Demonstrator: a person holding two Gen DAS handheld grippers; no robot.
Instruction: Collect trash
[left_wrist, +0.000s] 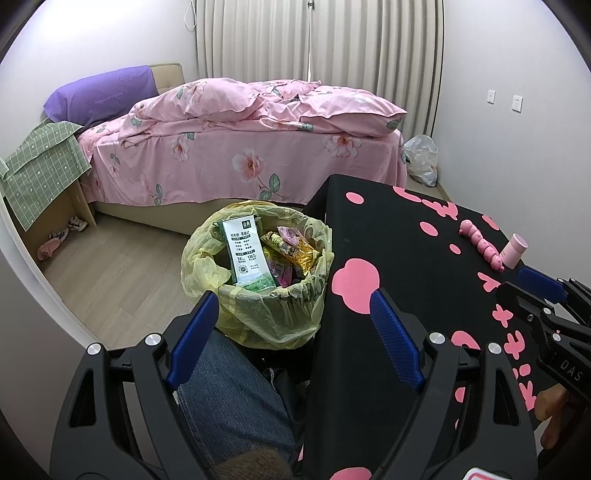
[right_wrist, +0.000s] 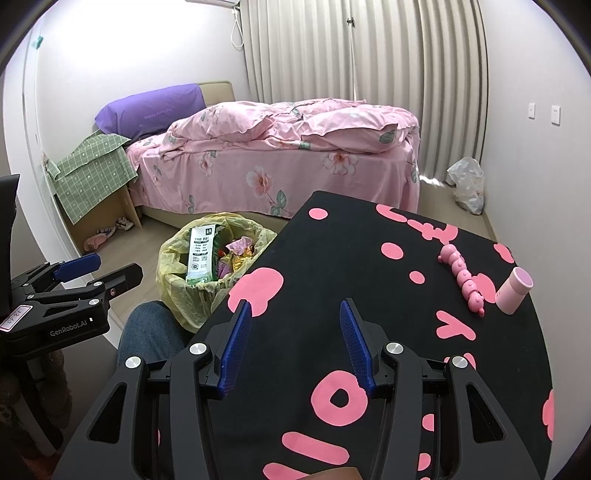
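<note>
A bin lined with a yellow bag stands on the floor left of the table. It holds a white and green milk carton and several snack wrappers. My left gripper is open and empty, just above the bin's near rim and the table's left edge. My right gripper is open and empty over the black and pink tablecloth. Each gripper shows in the other's view: the right and the left.
A pink caterpillar toy and a pink cup lying on its side rest at the table's right. A bed with pink bedding stands behind, a white plastic bag in the far corner. My knee in jeans is below.
</note>
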